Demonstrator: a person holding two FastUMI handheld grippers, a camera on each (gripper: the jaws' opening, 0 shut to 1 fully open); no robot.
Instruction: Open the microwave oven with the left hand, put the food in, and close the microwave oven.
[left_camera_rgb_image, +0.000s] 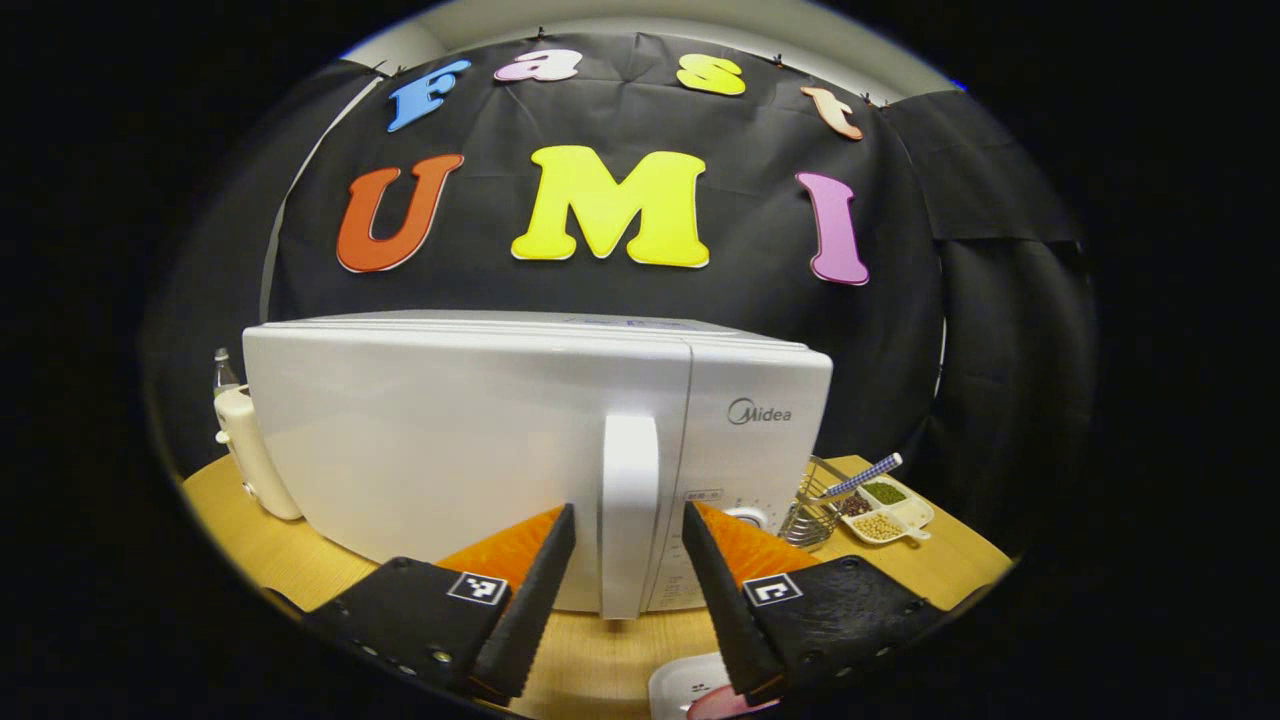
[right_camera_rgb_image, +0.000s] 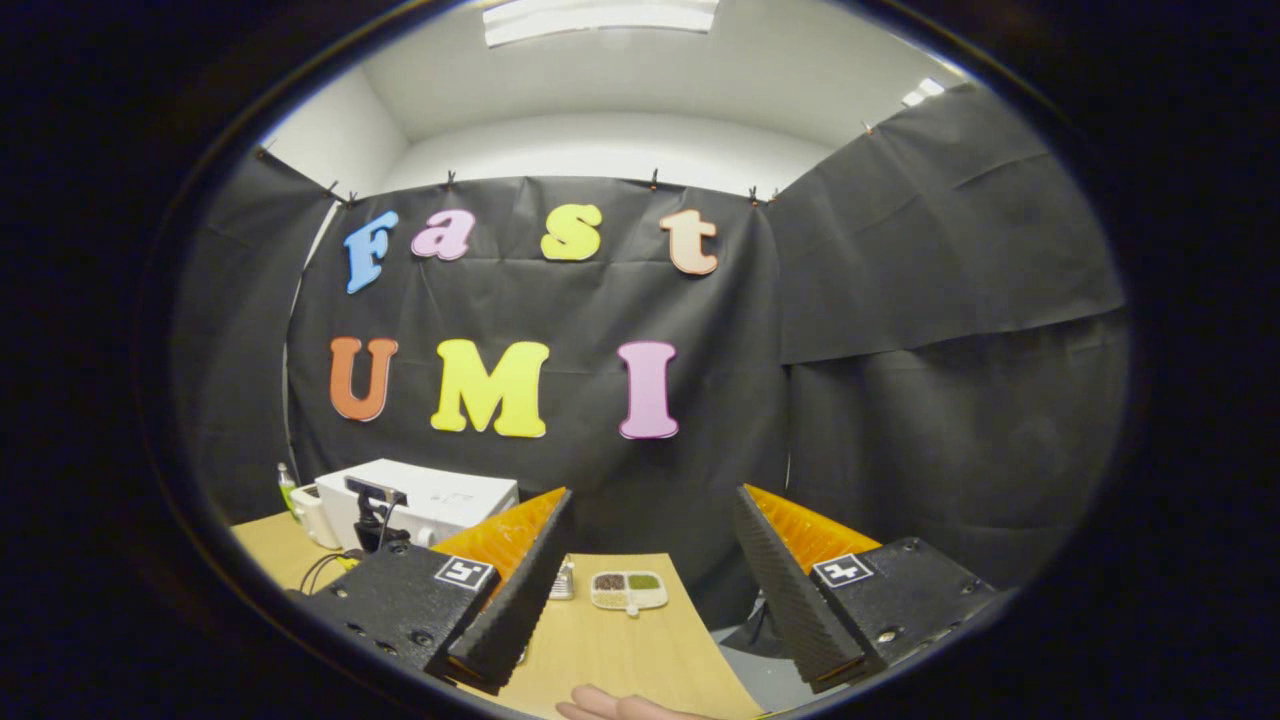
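1. Glossy white box-shaped microwave oven (left_camera_rgb_image: 480, 440), grey logo on its panel; same white on the upright bar door handle (left_camera_rgb_image: 629, 510).
2. Pale wood-grain round table (left_camera_rgb_image: 280, 560), honey yellow.
3. White divided plastic dish (left_camera_rgb_image: 890, 510): compartments of green, dark brown-red and tan grains.
4. Silver wire rack (left_camera_rgb_image: 812, 510), plain metal.
5. Blue-and-white checked stick (left_camera_rgb_image: 862, 475) resting over the rack.
6. Cream plastic appliance (left_camera_rgb_image: 255, 455) left of the oven.
7. Clear bottle (right_camera_rgb_image: 287, 487), greenish content.
8. Black-and-white square marker tags (left_camera_rgb_image: 476, 587) on the gripper bodies.
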